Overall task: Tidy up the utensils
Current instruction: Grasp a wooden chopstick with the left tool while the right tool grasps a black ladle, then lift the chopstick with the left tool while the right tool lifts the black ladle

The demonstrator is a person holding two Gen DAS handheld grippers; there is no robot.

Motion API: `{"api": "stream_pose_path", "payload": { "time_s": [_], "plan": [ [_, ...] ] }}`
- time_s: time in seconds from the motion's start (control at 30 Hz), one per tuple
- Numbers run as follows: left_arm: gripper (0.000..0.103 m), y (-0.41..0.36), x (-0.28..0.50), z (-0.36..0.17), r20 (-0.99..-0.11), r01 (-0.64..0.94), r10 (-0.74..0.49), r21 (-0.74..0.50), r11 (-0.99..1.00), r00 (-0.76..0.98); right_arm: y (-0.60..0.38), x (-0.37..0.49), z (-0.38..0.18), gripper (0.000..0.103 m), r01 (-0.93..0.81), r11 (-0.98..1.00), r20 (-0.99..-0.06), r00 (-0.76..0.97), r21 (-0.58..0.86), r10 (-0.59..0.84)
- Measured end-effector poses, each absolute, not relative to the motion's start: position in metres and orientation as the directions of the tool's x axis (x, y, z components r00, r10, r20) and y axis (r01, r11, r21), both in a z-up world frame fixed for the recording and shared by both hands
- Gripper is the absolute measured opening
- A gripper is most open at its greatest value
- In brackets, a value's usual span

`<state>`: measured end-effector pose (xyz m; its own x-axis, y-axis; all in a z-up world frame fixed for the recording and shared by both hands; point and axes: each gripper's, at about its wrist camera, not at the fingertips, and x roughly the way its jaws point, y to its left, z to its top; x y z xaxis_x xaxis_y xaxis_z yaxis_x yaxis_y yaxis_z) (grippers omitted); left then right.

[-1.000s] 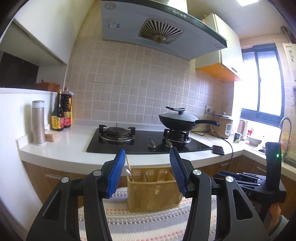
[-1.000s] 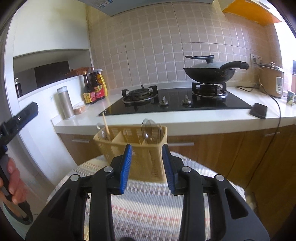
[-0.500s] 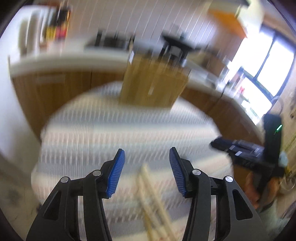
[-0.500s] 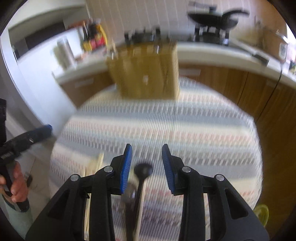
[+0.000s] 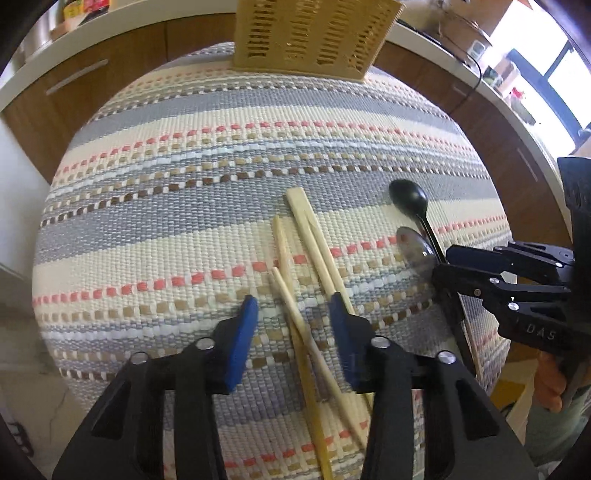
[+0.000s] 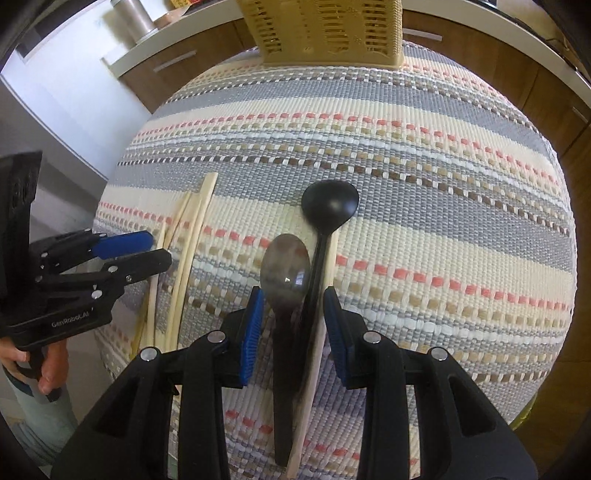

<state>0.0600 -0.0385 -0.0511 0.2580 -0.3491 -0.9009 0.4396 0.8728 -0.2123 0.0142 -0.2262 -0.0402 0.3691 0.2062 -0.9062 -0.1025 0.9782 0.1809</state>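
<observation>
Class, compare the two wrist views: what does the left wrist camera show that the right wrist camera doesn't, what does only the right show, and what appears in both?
Only the left wrist view: bright windows at upper right. Only the right wrist view: a steel flask on the counter. Both: the striped cloth, yellow utensil basket, wooden chopsticks, black spoon and metal spoon.

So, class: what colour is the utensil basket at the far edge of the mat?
Tan-yellow basket, clearest in the right wrist view.
</observation>
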Motion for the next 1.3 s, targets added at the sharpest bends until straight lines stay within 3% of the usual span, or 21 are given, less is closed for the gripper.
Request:
{"api": "stream_pose_path", "payload": {
  "time_s": [0.1,0.2,0.37,0.77,0.87,1.17,1.3],
  "plan": [
    [0.012,-0.042,0.067,-0.05,-0.91,0.433,-0.322,-0.188,0.882,0.262,-0.224,0.014,-0.042,0.031,-0.109,0.976,-0.906,0.364,0.19,0.217],
    [0.003,-0.044,0.074,-0.051,-0.898,0.429,-0.382,-0.262,0.865,0.221,-0.225,0.013,-0.043,0.031,-0.11,0.976,-0.906,0.363,0.19,0.217],
    [0.002,-0.021,0.089,-0.05,-0.872,0.382,-0.444,-0.345,0.857,0.209,-0.233,0.016,-0.039,0.031,-0.105,0.97,-0.901,0.36,0.218,0.242],
    [0.004,-0.001,0.115,-0.049,-0.901,0.378,-0.28,-0.145,0.914,0.331,-0.249,0.026,-0.039,0.03,-0.044,0.973,-0.908,0.354,0.225,0.226],
    [0.02,-0.004,0.115,-0.052,-0.905,0.379,-0.257,-0.119,0.918,0.339,-0.243,0.028,-0.034,0.03,-0.06,0.981,-0.908,0.371,0.186,0.195],
    [0.026,-0.005,0.081,-0.054,-0.924,0.427,-0.14,0.027,0.904,0.355,-0.222,0.06,-0.034,0.014,-0.092,0.992,-0.927,0.357,0.09,0.117],
    [0.026,-0.004,0.073,-0.053,-0.927,0.443,-0.13,0.043,0.895,0.353,-0.212,0.068,-0.033,0.014,-0.113,0.992,-0.934,0.346,0.052,0.088]
  ]
}}
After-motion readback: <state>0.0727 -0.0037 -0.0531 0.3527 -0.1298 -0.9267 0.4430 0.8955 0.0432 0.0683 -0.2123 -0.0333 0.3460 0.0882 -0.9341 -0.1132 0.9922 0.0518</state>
